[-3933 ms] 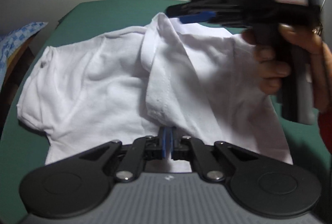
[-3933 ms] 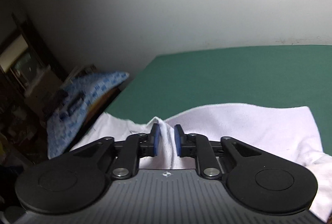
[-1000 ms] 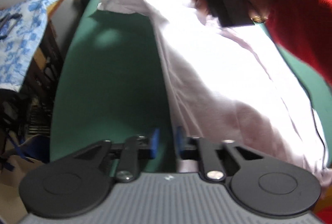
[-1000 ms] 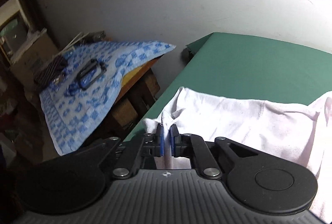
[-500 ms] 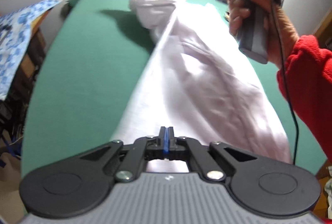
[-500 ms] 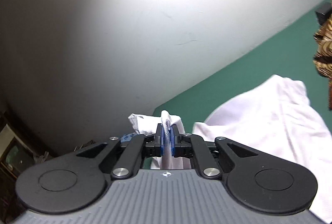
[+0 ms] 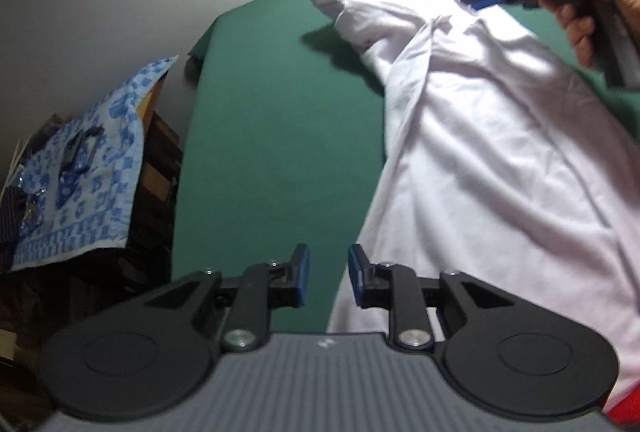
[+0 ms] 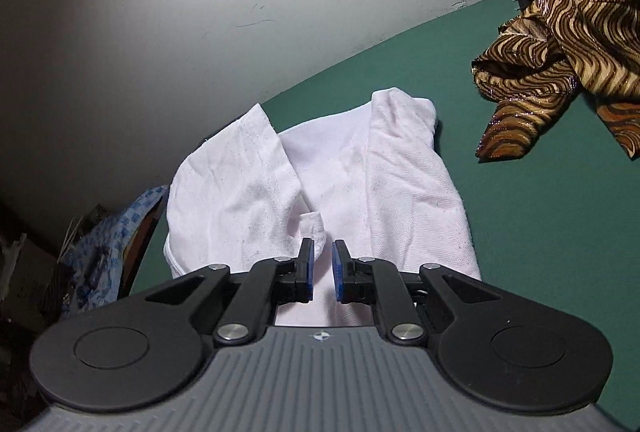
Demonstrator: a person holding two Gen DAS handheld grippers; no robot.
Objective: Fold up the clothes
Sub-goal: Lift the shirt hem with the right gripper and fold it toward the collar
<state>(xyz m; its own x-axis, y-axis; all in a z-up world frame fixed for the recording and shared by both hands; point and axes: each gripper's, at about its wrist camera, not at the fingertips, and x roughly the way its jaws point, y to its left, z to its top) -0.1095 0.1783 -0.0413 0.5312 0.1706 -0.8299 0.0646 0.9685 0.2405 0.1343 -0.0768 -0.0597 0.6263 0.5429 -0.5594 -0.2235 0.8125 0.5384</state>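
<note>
The white shirt [image 7: 480, 136] lies lengthwise on the green worktop [image 7: 272, 120], its near end cut off by the frame. Left gripper [image 7: 328, 282] jaws gape, empty; right gripper [image 8: 321, 270] jaws sit slightly apart over the collar, gripping nothing. A patterned brown cloth [image 8: 560, 44] is heaped near the grey wall [image 8: 200, 12].

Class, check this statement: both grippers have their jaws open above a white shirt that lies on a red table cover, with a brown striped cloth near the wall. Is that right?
One detail is wrong: the table cover is green, not red, as the right wrist view shows. The rest holds: the white shirt lies on it, the left gripper and right gripper both have open jaws, and the brown striped cloth sits near the wall.
</note>
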